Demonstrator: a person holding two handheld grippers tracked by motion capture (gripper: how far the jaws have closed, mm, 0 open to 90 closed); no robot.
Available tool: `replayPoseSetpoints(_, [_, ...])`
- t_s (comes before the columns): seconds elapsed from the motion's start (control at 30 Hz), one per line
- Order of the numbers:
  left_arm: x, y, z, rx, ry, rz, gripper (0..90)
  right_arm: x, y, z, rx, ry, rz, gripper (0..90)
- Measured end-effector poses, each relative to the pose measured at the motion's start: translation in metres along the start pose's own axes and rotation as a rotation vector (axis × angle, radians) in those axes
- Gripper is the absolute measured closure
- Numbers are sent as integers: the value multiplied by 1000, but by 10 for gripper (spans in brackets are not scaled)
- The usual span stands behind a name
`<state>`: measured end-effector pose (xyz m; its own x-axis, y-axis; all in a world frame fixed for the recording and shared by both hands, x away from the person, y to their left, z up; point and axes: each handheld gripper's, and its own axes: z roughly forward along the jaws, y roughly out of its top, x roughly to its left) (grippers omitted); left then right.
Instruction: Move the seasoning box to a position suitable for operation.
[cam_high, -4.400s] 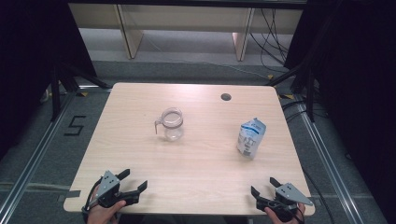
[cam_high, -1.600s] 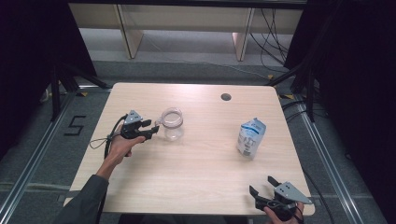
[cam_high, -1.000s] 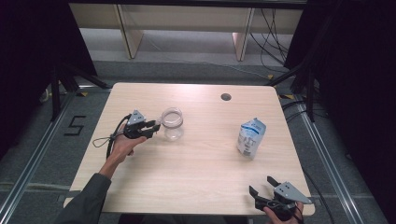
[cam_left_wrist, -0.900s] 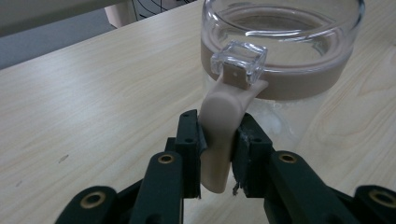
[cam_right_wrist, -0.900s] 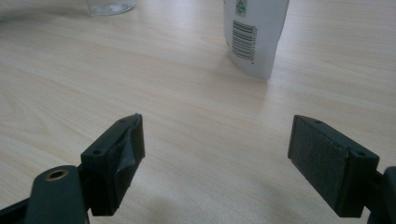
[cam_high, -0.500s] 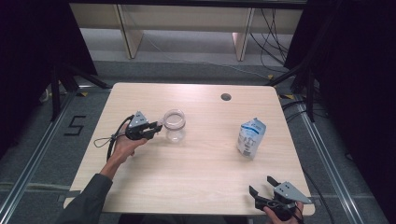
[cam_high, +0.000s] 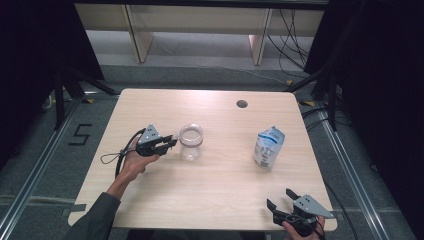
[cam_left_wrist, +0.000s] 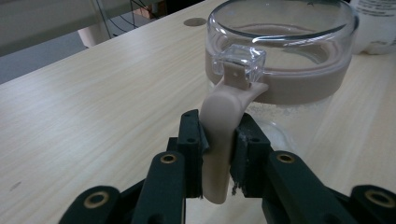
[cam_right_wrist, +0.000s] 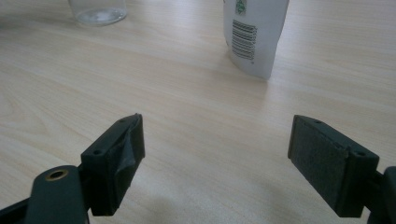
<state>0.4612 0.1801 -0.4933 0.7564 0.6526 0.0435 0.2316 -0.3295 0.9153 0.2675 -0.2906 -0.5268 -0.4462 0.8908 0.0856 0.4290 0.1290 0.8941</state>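
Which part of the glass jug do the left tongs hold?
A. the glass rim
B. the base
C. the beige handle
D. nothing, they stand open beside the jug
C: in the left gripper view, the pads of the left tongs press on both sides of the beige handle, which hangs from the collar of the glass jug.

The left gripper (cam_left_wrist: 219, 149) has just closed onto the beige handle (cam_left_wrist: 219, 140) of a glass jug (cam_left_wrist: 299, 60) on the tabletop (cam_left_wrist: 93, 102).
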Motion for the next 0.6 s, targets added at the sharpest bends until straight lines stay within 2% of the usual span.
replayPoseSetpoints(0.07, [-7, 0, -1, 2, -7, 6, 748, 0, 0, -1, 13, -10, 0, 197])
replayPoseSetpoints(0.17, [-17, 1, -2, 5, -25, 13, 748, 0, 0, -2, 13, -12, -3, 197])
replayPoseSetpoints(0.2, [-20, 1, -2, 1, -34, 17, 748, 0, 0, 0, -2, 2, 2, 197])
replayPoseSetpoints(0.37, [-37, -1, -3, 1, -65, 33, 749, 0, 0, -2, 11, -10, -1, 197])
replayPoseSetpoints(0.57, [-51, -1, -6, 5, -87, 46, 749, 0, 0, 0, 0, -1, 0, 197])
replayPoseSetpoints(0.6, [-53, -1, -7, 1, -96, 44, 749, 0, 1, -2, 18, -14, -3, 197])
